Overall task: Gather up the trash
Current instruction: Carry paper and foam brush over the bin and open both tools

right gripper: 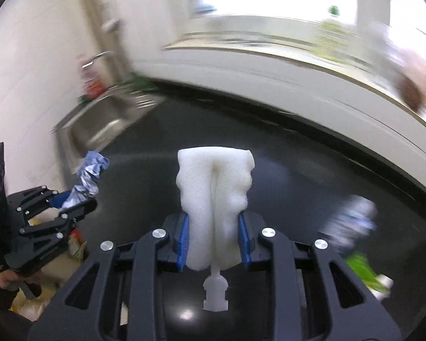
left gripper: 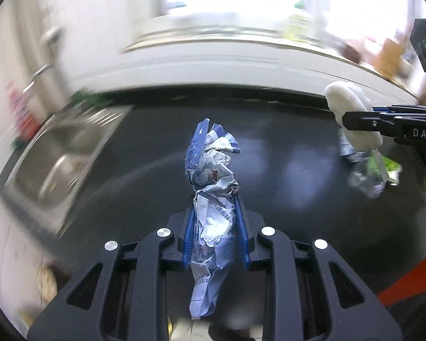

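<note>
Left tool (left gripper: 213,218) clamped on crumpled blue-white wrapper (left gripper: 213,176), frame centre, above dark worktop (left gripper: 284,199). Right tool (right gripper: 213,233) clamped on white foam piece (right gripper: 215,193), centre of right view. Steel sink (left gripper: 56,164) at left. Blurred litter (left gripper: 366,176) at right.

We see a kitchen counter by a window.
A steel sink (left gripper: 54,164) adjoins our dark countertop (left gripper: 284,199); a blurred green-capped bottle (right gripper: 331,28) stands on the sill.

A home kitchen: a steel sink (right gripper: 99,125) with a curved tap (right gripper: 95,56) is set into the left end of a dark desk (left gripper: 269,156), white wall on the left, and bottles (right gripper: 331,31) stand on a bright window sill (right gripper: 269,45) behind it
</note>
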Available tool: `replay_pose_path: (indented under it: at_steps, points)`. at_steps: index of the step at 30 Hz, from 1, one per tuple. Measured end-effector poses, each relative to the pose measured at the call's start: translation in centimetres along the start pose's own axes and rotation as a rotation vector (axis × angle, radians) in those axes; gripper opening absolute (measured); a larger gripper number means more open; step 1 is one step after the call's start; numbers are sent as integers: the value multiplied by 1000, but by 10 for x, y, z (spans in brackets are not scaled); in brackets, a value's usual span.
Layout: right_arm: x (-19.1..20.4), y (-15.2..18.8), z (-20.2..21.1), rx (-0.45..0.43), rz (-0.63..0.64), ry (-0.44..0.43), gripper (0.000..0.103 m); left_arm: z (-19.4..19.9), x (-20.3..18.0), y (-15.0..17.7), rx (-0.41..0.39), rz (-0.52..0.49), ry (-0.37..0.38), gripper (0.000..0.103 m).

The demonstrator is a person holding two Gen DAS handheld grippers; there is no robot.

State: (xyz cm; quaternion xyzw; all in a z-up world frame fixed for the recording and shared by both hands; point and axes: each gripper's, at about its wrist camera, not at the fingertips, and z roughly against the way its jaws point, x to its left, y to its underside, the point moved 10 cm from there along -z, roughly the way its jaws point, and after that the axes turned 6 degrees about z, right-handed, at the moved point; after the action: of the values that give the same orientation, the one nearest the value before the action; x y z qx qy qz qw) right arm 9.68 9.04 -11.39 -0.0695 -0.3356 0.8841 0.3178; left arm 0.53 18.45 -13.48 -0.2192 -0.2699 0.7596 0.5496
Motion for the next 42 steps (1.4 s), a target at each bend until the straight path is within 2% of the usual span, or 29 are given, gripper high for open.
replay_pose_path:
  at_steps: [3, 7, 8, 11, 16, 22, 25, 34, 35, 36, 37, 42]
  points:
    - [85, -9, -30, 26, 106, -112, 29, 25, 72, 33, 4, 111, -99, 25]
    - [201, 6, -67, 100, 247, -267, 29, 52, 157, 98, 39, 254, -212, 25]
    - [235, 16, -76, 130, 276, -320, 29, 56, 170, 112, 54, 283, -225, 25]
    - [304, 44, -100, 214, 352, -405, 29, 68, 206, 159, 92, 362, -263, 25]
    - [375, 86, -136, 333, 430, -451, 30, 72, 244, 223, 146, 467, -271, 25]
    - [402, 107, -173, 414, 434, -430, 31, 46, 269, 264, 189, 505, -243, 25]
    - [411, 111, -188, 440, 443, -409, 31, 35, 282, 273, 198, 541, -226, 25]
    - [418, 107, -212, 463, 448, -386, 36, 20, 292, 266, 188, 546, -201, 26]
    - [418, 106, -211, 461, 447, -386, 43, 18, 293, 266, 189, 547, -202, 35]
    - [420, 105, -212, 460, 446, -387, 52, 17, 295, 267, 191, 549, -205, 59]
    - [420, 104, -212, 458, 445, -389, 56, 17, 297, 267, 184, 555, -210, 69]
    - [408, 94, -206, 440, 432, -378, 57, 20, 301, 271, 179, 567, -214, 69]
